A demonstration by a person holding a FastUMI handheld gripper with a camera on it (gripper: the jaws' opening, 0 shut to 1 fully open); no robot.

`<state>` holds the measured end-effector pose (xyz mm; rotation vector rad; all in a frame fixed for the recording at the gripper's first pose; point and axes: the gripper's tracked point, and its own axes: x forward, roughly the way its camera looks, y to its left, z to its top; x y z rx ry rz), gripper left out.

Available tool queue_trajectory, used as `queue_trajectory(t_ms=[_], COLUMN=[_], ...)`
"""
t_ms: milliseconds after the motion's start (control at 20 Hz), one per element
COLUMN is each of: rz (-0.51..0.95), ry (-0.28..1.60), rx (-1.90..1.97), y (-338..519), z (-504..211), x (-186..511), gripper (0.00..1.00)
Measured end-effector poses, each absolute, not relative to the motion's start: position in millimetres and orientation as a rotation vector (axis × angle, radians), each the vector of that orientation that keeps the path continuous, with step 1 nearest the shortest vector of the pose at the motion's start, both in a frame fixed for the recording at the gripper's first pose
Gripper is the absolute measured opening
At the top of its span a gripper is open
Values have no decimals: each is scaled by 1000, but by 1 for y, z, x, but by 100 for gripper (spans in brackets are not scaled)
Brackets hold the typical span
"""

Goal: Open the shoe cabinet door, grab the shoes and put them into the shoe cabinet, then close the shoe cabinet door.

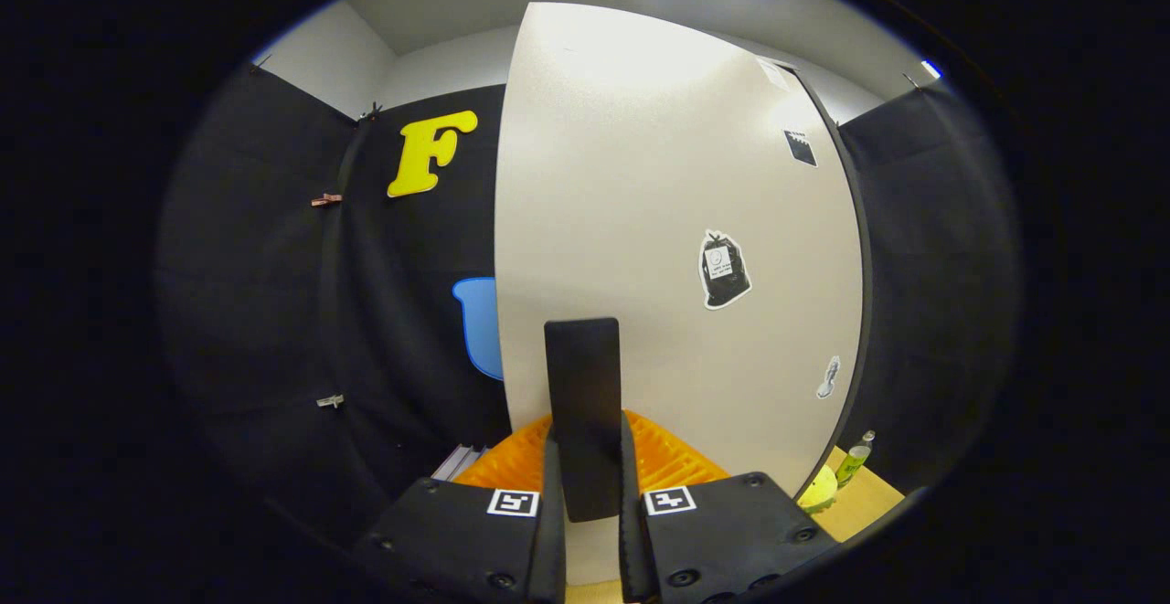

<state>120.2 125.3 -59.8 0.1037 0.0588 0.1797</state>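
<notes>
Black cloth hangs all round the booth, with a pale wall and ceiling above it, and a light wooden table point(868, 499) runs under everything. Straight ahead of me stands the shoe cabinet door point(676, 248), a tall cream panel with a few stickers on it, its dark edge off to the right. My claw point(585, 494) is pinched on a flat dark handle point(582, 412) that stands upright between my two fingers, both sides pressing against it. I take this handle to belong to the door, so I judge I am holding it in order to swing the panel; whether I am opening or closing I cannot tell from here.

An orange ribbed thing point(667, 458) sits low just beyond my fingers, at the foot of the door; I cannot say what it is. Beyond the door's right edge a yellow-green ball point(818, 490) and a small green bottle point(855, 460) rest on the table, well out of the door's way.
</notes>
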Motion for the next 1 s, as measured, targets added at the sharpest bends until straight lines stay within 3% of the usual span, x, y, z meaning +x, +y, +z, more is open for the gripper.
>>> queue_trajectory(t_ms=[500,1000], rz=[286,235], ry=[86,112], rx=[112,141], y=[61,-46], z=[-56,-54], x=[51,-2], gripper=[27,23])
